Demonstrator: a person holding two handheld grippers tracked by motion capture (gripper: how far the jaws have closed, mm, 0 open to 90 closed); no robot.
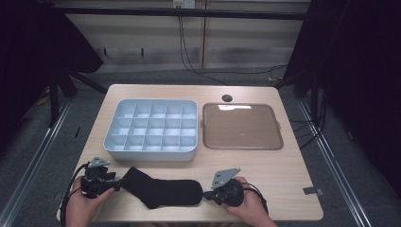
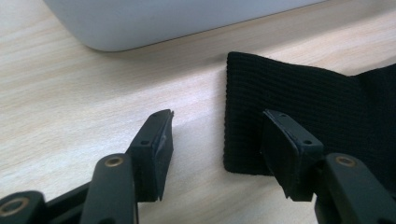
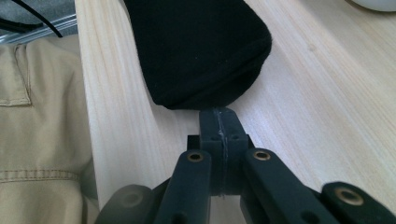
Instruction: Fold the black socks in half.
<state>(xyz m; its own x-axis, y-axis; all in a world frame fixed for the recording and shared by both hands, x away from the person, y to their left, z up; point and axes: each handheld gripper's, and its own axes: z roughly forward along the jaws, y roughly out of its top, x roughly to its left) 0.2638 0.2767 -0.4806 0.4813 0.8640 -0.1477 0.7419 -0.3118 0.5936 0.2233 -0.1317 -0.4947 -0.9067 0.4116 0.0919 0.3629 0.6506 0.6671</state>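
A black sock [image 1: 161, 191] lies flat along the near edge of the wooden table [image 1: 283, 175], cuff to the left and toe to the right. My left gripper [image 1: 116, 182] is at the cuff end. In the left gripper view it [image 2: 218, 116] stands open across the corner of the ribbed cuff [image 2: 299, 88], one jaw over the fabric and the other over bare wood. My right gripper [image 1: 205, 194] is at the toe. In the right gripper view its jaws [image 3: 218, 112] are pressed together with their tips against the rounded toe [image 3: 196, 51]. I see no fabric between them.
A grey box [image 1: 150, 153] divided into several compartments stands behind the sock, and its wall [image 2: 163, 23] is close ahead of the left gripper. A brown flat tray [image 1: 242, 126] lies to the box's right. Beige trousers [image 3: 32, 116] are below the table's near edge.
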